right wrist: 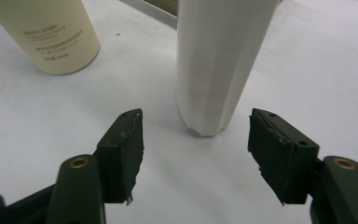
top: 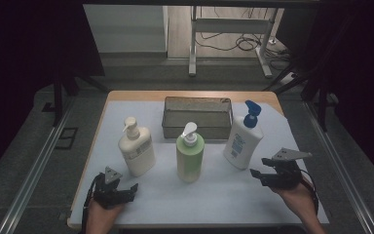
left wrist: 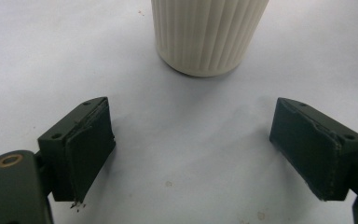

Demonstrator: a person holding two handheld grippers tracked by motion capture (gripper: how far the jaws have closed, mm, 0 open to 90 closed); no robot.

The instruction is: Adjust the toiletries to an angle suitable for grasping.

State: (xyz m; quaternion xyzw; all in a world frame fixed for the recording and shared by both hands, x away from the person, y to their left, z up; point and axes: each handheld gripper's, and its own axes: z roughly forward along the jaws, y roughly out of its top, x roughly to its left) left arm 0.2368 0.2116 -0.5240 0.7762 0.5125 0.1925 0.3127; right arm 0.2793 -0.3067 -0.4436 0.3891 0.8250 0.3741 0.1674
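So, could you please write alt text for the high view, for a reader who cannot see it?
Three pump bottles stand in a row on a white-covered table: a cream bottle, a green bottle and a white bottle with a blue pump, with a grey metal tray behind them. The left hand-held gripper and right hand-held gripper sit open at the near edge, holding nothing.

Three upright plastic pump bottles: one cream [top: 137,148], one green [top: 190,155], one white with a blue pump [top: 243,140]. One grey metal mesh basket [top: 197,117]. Two black handheld grippers.
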